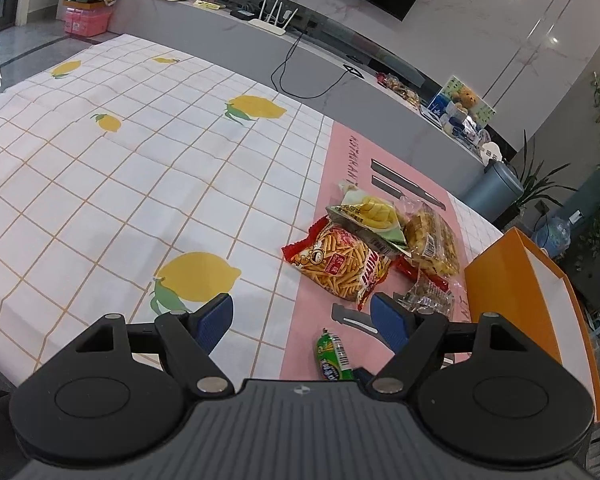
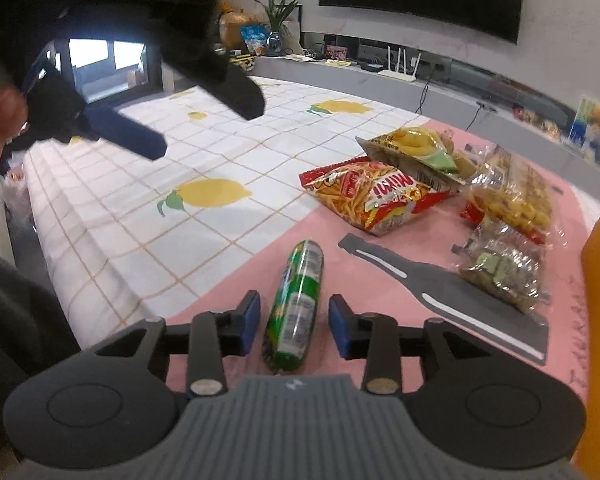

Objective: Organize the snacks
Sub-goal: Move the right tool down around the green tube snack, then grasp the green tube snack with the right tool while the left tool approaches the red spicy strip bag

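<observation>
The right tongs (image 2: 292, 322) are spread wide with one blue pad on each side of a green foil-wrapped sausage-shaped snack stick (image 2: 297, 306), which lies on the pink part of the tabletop cloth (image 2: 236, 272) and is not yet pinched; whether the pads touch it cannot be told. The left tongs (image 1: 302, 322) hang above the tabletop with their blue pads far apart and nothing between them; the same green stick (image 1: 332, 356) shows just below and beyond them. Farther along the pink strip sits a loose heap of snacks: a red bag of thin orange potato sticks (image 2: 374, 196), with a green-and-yellow bag of puffed corn curls (image 2: 416, 148) lying partly on top of its far end. Beside them to the right lies a clear packet of golden fried bites (image 2: 512, 192), and nearer, a small clear packet of brownish pieces (image 2: 504, 272) resting on the printed grey cleaver shape (image 2: 460, 300) of the cloth. At the right edge stands an open orange cardboard box with a white inside (image 1: 512, 292); the part of its interior that shows holds nothing, and the heap lies just beside its near wall. The rest of the cloth is a white grid print with yellow lemons (image 1: 196, 276).
</observation>
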The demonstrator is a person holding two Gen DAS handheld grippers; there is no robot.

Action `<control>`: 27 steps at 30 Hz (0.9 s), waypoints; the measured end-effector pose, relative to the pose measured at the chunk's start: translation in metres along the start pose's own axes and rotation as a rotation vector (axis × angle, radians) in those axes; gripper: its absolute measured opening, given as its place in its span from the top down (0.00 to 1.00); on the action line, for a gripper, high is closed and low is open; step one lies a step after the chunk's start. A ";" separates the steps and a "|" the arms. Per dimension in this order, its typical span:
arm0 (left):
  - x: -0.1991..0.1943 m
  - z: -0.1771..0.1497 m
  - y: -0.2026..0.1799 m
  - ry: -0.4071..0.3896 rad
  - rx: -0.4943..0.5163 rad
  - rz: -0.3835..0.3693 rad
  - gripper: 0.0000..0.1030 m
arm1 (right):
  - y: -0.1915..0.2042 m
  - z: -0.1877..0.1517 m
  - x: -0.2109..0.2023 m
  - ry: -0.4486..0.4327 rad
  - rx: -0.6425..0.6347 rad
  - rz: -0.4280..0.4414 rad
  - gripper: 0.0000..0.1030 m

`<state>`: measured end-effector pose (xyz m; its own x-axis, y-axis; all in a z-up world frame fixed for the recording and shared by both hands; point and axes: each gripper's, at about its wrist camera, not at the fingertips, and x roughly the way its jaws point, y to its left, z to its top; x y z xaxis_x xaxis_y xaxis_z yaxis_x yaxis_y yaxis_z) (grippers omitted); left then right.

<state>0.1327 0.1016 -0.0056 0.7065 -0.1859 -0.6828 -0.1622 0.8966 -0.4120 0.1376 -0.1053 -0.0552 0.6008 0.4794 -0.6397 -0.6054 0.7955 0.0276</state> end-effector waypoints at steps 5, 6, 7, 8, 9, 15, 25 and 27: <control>0.002 -0.002 -0.003 0.006 0.017 0.008 0.11 | 0.006 -0.002 0.005 -0.036 0.003 -0.034 0.50; 0.003 -0.003 -0.003 0.007 0.020 0.010 0.11 | 0.005 -0.002 0.006 -0.039 0.029 -0.055 0.44; 0.003 -0.003 -0.003 0.008 0.020 0.011 0.11 | 0.004 -0.003 0.007 -0.038 0.054 -0.077 0.33; 0.002 -0.004 -0.003 0.008 0.020 0.012 0.11 | 0.002 -0.005 0.007 -0.043 0.075 -0.094 0.25; 0.002 -0.004 -0.003 0.007 0.019 0.013 0.11 | 0.002 -0.009 0.006 -0.055 0.079 -0.104 0.22; 0.004 -0.004 -0.003 0.010 0.018 0.018 0.11 | 0.001 -0.019 0.005 -0.098 0.102 -0.136 0.07; 0.005 -0.006 -0.005 0.009 0.030 0.014 0.11 | 0.003 -0.018 0.008 -0.092 0.117 -0.155 0.03; 0.005 -0.006 -0.005 0.009 0.032 0.017 0.11 | 0.002 -0.018 0.008 -0.088 0.116 -0.150 0.03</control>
<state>0.1329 0.0936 -0.0104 0.6979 -0.1736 -0.6949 -0.1520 0.9121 -0.3806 0.1317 -0.1066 -0.0740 0.7260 0.3793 -0.5736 -0.4449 0.8951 0.0288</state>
